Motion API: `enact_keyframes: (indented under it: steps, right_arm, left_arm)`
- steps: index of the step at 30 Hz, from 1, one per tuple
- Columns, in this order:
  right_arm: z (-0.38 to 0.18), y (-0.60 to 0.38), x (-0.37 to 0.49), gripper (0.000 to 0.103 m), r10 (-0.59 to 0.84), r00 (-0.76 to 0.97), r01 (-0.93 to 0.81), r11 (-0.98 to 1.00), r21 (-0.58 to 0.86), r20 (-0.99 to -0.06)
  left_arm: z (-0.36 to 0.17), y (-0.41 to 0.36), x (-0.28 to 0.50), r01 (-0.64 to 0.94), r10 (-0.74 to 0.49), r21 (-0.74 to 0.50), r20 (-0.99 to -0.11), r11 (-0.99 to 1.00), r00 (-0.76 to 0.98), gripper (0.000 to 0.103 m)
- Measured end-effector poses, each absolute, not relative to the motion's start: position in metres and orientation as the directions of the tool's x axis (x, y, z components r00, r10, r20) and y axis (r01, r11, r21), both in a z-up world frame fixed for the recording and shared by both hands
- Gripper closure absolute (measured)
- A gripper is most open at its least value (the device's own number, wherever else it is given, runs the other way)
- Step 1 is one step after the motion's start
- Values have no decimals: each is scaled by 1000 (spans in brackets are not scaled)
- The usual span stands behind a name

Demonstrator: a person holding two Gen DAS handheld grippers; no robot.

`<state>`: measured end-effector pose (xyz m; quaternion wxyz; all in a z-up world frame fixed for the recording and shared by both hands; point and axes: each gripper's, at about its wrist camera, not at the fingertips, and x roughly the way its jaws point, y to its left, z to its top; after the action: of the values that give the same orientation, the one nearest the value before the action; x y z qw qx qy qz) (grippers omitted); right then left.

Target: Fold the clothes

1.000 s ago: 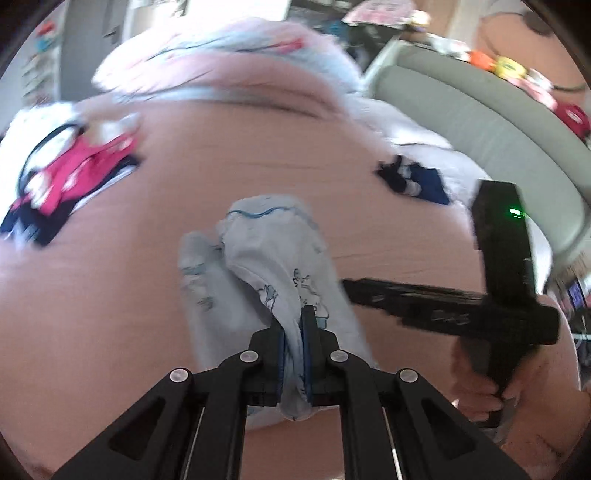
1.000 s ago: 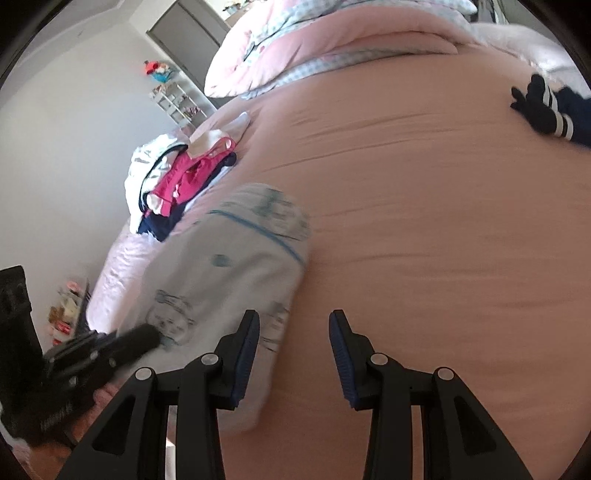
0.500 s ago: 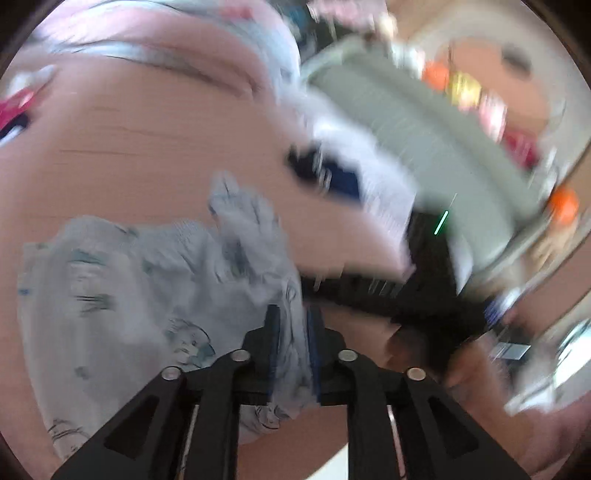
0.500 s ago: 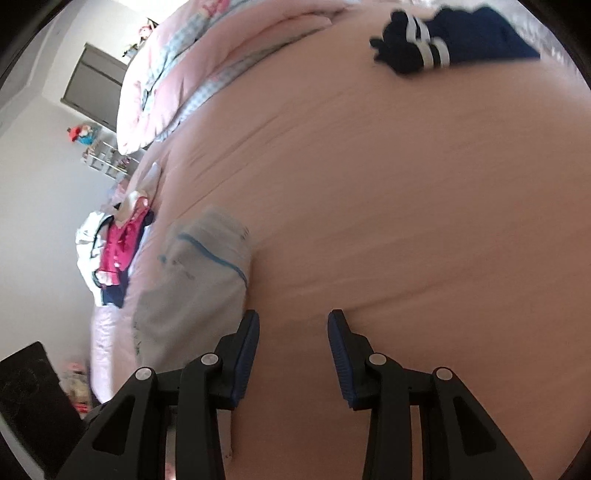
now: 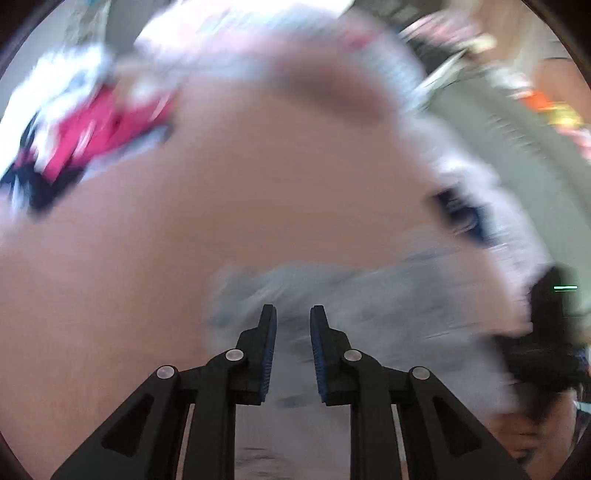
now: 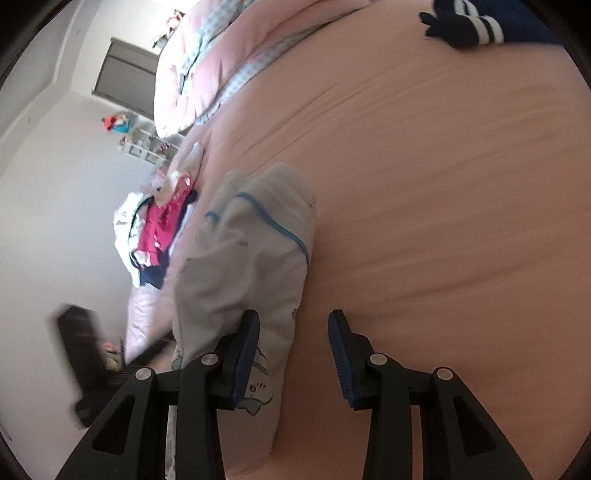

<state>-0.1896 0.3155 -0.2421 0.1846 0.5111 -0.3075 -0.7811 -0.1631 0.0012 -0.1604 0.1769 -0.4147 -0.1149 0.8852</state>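
Pale printed garment (image 6: 255,251) lying on the pink bed (image 6: 443,184).
Left gripper (image 5: 293,325) narrowly parted, right gripper (image 6: 293,332) wider; neither holds anything.

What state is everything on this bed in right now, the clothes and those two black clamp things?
Pale printed garment: folded over, lying on the pink sheet, loose from both tools.
Left tool: open a little, nothing pinched, garment under it.
Right tool: open, empty, beside the garment's edge.
Navy striped clothing: lying at the far side of the bed.
Pink and white clothes pile: heaped, unfolded.
Pink duvet: bunched up at the head of the bed.
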Motion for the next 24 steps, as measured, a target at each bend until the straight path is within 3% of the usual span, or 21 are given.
enact_keyframes:
  steps: [2, 5, 6, 8, 10, 12, 13, 14, 21, 22, 24]
  right_arm:
    - [-245, 314, -189, 64, -603, -405, -30, -742, 669, -687]
    - [-252, 319, -190, 64, -638, -401, -55, -699, 713, -657]
    - [-254, 322, -190, 65, -650, -399, -64, -684, 726, -647]
    - [-257, 326, -188, 65, -662, -400, -81, -663, 744, -634]
    - [-258, 325, -187, 65, -671, -401, -79, -652, 754, -623]
    - [-259, 320, -189, 65, -678, -398, -82, -645, 760, -618]
    - [-260, 317, -190, 65, -682, -397, -82, -641, 763, -615]
    - [-261, 316, -191, 65, -691, -393, -77, -633, 771, -607]
    - [-264, 313, -194, 65, -724, -371, -64, -605, 793, -582]
    - [-263, 309, -194, 65, -725, -358, -47, -616, 787, -589]
    - [-260, 303, -193, 65, -724, -344, -21, -631, 775, -598]
  left_arm:
    - [-160, 25, -162, -307, 469, -355, -710, -883, -526, 87]
    - [-206, 50, -177, -296, 388, -284, -832, -912, -397, 87]
    - [-218, 49, -180, -268, 394, -310, -841, -912, -370, 87]
    - [-208, 34, -177, -211, 494, -447, -773, -869, -398, 87]
    - [-195, 18, -175, -173, 640, -633, -649, -754, -411, 84]
    - [-194, 7, -179, -138, 732, -754, -552, -643, -399, 56]
    - [-196, 5, -183, -114, 756, -788, -524, -605, -393, 34]
    - [-200, 4, -186, -93, 764, -805, -511, -586, -393, 33]
    - [-203, 58, -206, -125, 775, -782, -558, -611, -295, 35]
    - [-201, 64, -207, -138, 775, -776, -565, -616, -282, 40]
    - [-200, 70, -206, -157, 742, -733, -610, -662, -278, 65]
